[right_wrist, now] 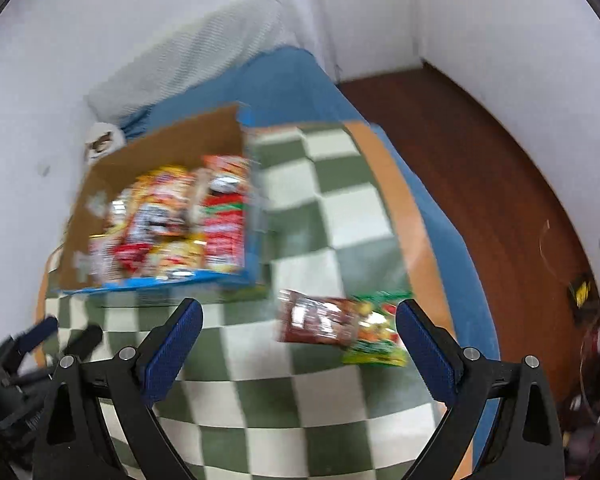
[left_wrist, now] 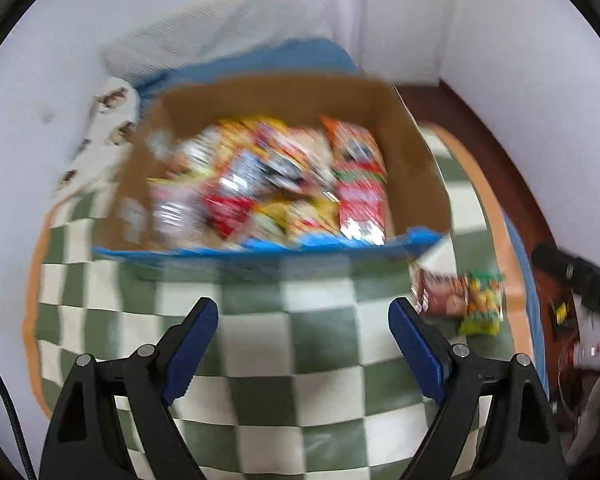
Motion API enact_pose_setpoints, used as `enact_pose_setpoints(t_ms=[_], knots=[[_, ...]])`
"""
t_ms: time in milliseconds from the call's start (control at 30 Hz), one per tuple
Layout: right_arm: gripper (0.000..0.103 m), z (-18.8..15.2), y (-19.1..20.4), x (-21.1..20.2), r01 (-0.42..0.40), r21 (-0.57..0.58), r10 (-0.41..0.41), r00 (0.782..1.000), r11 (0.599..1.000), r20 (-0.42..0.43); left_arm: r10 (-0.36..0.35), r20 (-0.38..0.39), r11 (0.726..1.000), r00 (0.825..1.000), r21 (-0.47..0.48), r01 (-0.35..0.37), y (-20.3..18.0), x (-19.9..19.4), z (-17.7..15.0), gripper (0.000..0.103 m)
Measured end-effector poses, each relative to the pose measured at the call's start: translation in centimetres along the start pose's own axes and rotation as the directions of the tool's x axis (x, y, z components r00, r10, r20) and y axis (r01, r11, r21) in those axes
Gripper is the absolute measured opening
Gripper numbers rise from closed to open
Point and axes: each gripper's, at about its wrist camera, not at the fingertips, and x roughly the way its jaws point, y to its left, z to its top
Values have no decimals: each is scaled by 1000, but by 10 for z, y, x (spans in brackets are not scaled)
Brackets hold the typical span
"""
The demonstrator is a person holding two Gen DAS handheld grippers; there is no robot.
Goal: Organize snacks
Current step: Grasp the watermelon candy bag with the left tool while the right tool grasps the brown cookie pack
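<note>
An open brown cardboard box with a blue front edge [right_wrist: 156, 216], heaped with bright foil snack packets [right_wrist: 172, 220], sits on a green-and-white checkered blanket [right_wrist: 312, 392] as both hand-held tools hover empty in front of it. The black left gripper with blue pads [left_wrist: 303, 332] has its jaws spread wide over bare blanket just short of the box; the matching right gripper [right_wrist: 299, 336] is equally wide apart. Two packets lie outside the box, off its front right corner: a dark brown rectangular snack packet [right_wrist: 320, 320] touching a green-and-yellow snack bag [right_wrist: 380, 336]. The sorting appears nearly done, with these two strays left. The next move probably calls for the right gripper to drop onto the brown packet and close. Motion blur leaves every label unreadable.
</note>
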Motion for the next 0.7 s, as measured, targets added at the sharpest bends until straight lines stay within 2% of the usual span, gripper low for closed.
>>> enact_pose_setpoints(t_ms=[67,167,333,400,467,600,700], knots=[[99,1,-26,22,0,35,1,999,999,-49,-33,-72,998,997,50,37,-27,27,0,87],[99,-3,-64,59,37,78,-26,990,996,-136,-37,-149,995,988,91,51,-55,59,-4,87],[94,-23,-96,124,52,111,-19,960,992,-278,-42,-269,994,962,83,67,-81,107,-15,87],[87,-31,-98,147,44,108,-8,950,993,-311,-21,-289,995,957,91,49,-86,119,-18,87],[60,-39,-97,165,43,82,-13,943,996,-332,-6,-302,995,953,96,37,-87,125,-21,87],[55,-55,-93,162,45,49,-27,947,998,-319,0,-322,996,947,85,29,-77,125,-28,87],[55,-80,-81,151,-18,67,41,936,998,-349,-19,-329,998,944,56,40,-62,119,-33,87]])
